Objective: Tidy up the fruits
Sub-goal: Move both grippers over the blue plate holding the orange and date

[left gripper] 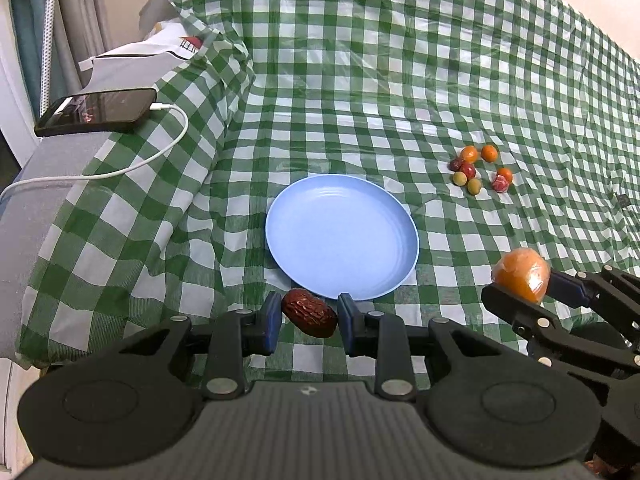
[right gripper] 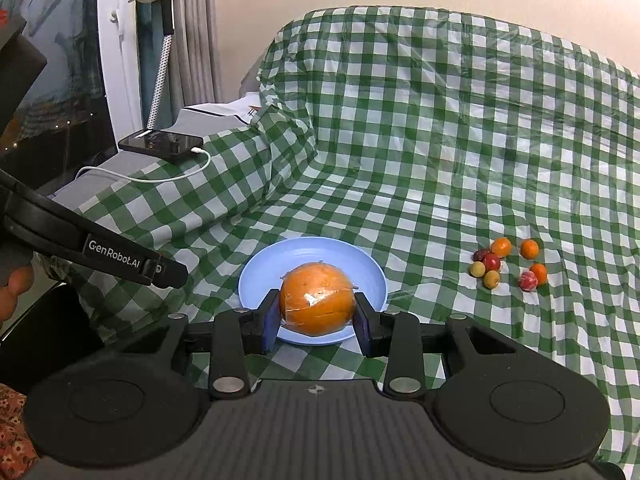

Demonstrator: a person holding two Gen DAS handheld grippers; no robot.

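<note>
**Both grippers hold fruit near the blue plate**

Left wrist view: the left gripper [left gripper: 309,318] is nearly closed, its blue pads [left gripper: 272,322] pressing on either end of a wrinkled dark red date [left gripper: 309,318]. The date hangs just in front of the near rim of the blue plate [left gripper: 342,236], which lies bare on the green and white checked cloth [left gripper: 360,80]. At the right edge of this view the right gripper [left gripper: 520,284] comes in from the side with an orange fruit wrapped in clear film [left gripper: 521,274] pinched in its jaws, to the right of the plate. Farther back and to the right a small cluster of fruit [left gripper: 480,168] sits on the cloth, well apart from the plate (little orange, red and yellow-green ones, touching or nearly so). On the left a black phone [left gripper: 96,112] rests on a raised grey surface [left gripper: 24,208] with a white cable [left gripper: 132,160] plugged into it.

Right wrist view: the right gripper [right gripper: 316,306] is closed a good way in on the wrapped orange fruit [right gripper: 316,306], one pad against each side. The fruit sits in line with the blue plate [right gripper: 260,276]; whether it touches the plate cannot be told. The cluster of small fruit [right gripper: 508,264] lies to the right on the cloth [right gripper: 440,120]. At the left edge part of the left gripper's black body [right gripper: 100,248] crosses the view, and fingers [right gripper: 16,288] of the person's hand show beside it. The phone [right gripper: 160,144] and cable [right gripper: 160,178] are at the back left.
</note>
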